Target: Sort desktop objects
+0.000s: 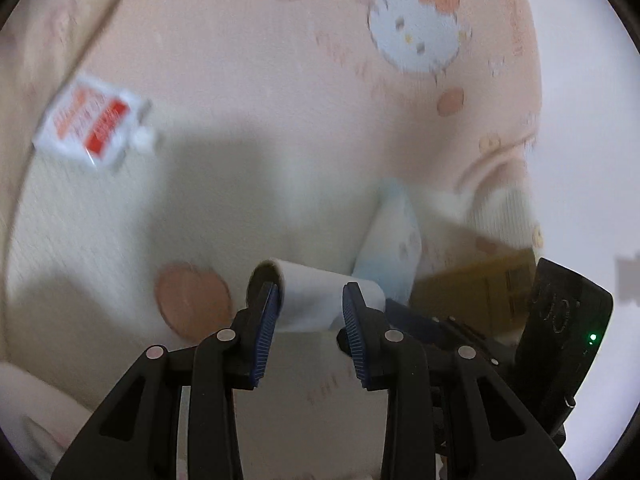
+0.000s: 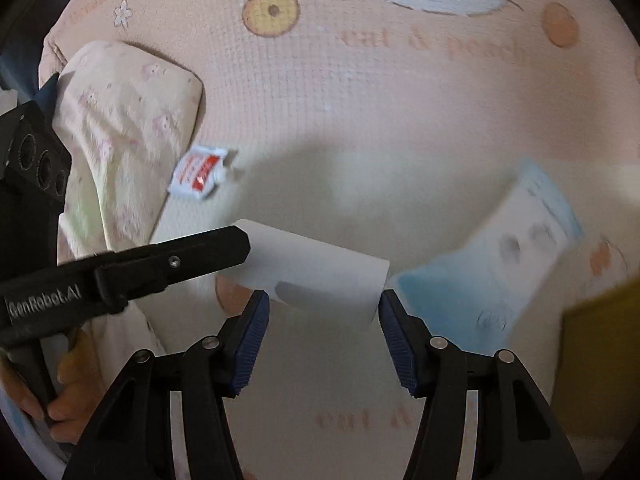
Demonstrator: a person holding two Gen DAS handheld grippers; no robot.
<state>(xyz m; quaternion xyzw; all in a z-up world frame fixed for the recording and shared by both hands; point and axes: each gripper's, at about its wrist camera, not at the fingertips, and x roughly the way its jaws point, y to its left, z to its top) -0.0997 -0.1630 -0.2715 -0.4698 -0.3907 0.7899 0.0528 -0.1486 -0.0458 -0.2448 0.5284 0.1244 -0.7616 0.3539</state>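
White roll [image 2: 316, 276]; pillow [image 2: 120, 140] only in right view.

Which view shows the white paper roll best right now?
The right wrist view: the white paper roll shows nearly full length, one end in the left claw. In the left wrist view, its own fingers hide much of it.

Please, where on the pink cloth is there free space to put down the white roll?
The cloth lies bare in the wide middle patch, between the red-and-white sachet on the left, the pale blue packet on the right and the cat print at the top. It is crowded near the folded fabric and beside the yellow box.
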